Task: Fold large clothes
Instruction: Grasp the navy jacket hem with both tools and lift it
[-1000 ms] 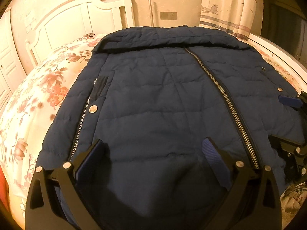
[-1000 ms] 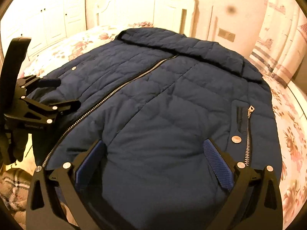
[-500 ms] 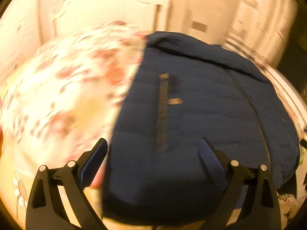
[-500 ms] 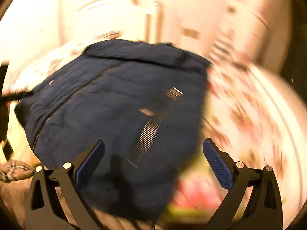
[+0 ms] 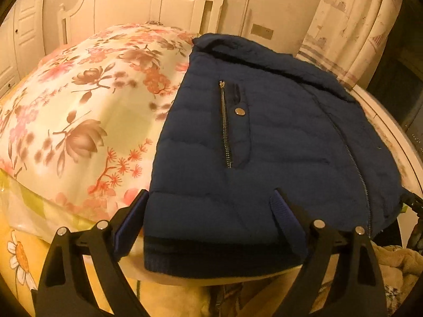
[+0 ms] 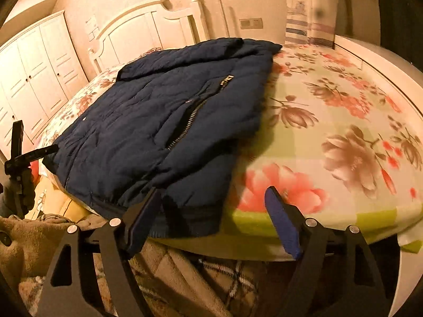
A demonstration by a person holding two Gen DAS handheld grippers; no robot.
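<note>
Fingers [image 5: 286, 211] of both grippers, just narrowing, stand apart astride the hem corners of the navy jacket [image 5: 277, 142], gripping nothing; bare floral bedspread [image 6: 330, 132] lies open either side.

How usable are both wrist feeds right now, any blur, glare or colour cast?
Left wrist: sharp, heavy orange cast, fisheye bending the headboard, dark corners. Right wrist: also sharp, same warm tint; jacket casts a soft shadow on the bedspread. No glare in either.
</note>
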